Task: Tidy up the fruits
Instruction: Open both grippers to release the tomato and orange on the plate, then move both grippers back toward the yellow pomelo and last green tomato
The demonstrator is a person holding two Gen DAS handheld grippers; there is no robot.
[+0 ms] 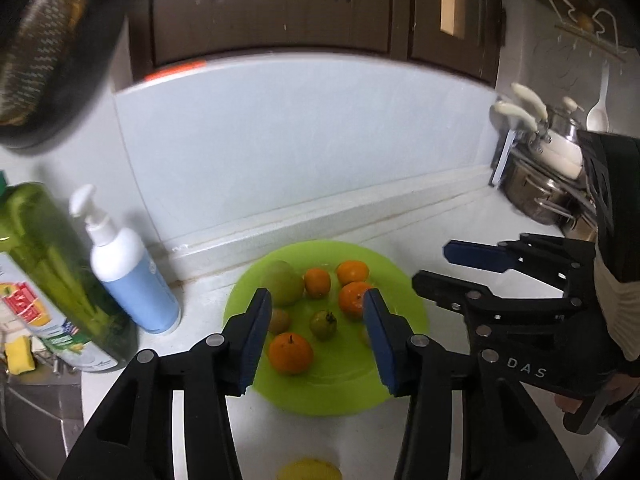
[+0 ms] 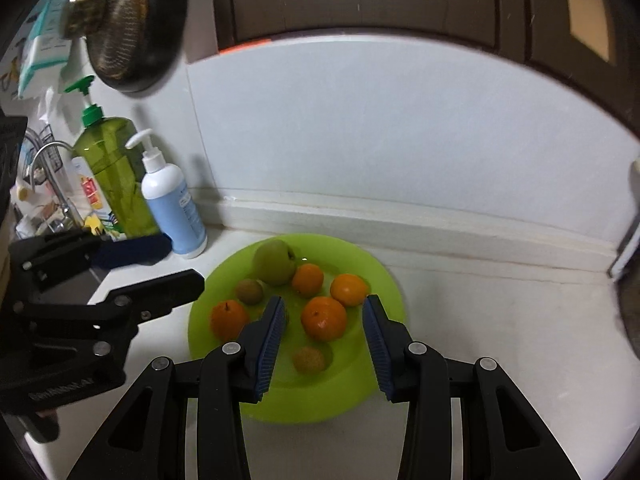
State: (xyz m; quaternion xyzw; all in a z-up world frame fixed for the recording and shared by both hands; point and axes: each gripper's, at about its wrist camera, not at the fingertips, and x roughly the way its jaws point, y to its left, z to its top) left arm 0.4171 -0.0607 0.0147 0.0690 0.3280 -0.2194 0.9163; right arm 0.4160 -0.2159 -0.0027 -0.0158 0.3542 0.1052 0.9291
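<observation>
A lime green plate (image 1: 344, 388) (image 2: 360, 384) lies on the white counter by the wall. On it are a green apple (image 1: 282, 282) (image 2: 274, 266), several oranges (image 1: 291, 352) (image 2: 324, 317), a small green tomato (image 1: 323, 324) and small brownish fruits (image 2: 249, 290) (image 2: 308, 359). A yellow fruit (image 1: 310, 470) lies on the counter in front of the plate. My left gripper (image 1: 318, 304) is open and empty above the plate's front. My right gripper (image 2: 325, 308) is open and empty above the plate too; it also shows in the left wrist view (image 1: 432, 264).
A white and blue pump bottle (image 1: 128, 268) (image 2: 173, 204) and a big green soap bottle (image 1: 52, 276) (image 2: 114, 176) stand left of the plate. The sink and tap (image 2: 52, 176) are further left. Steel pots (image 1: 540, 192) stand at the right. Dark cabinets (image 1: 280, 8) hang above.
</observation>
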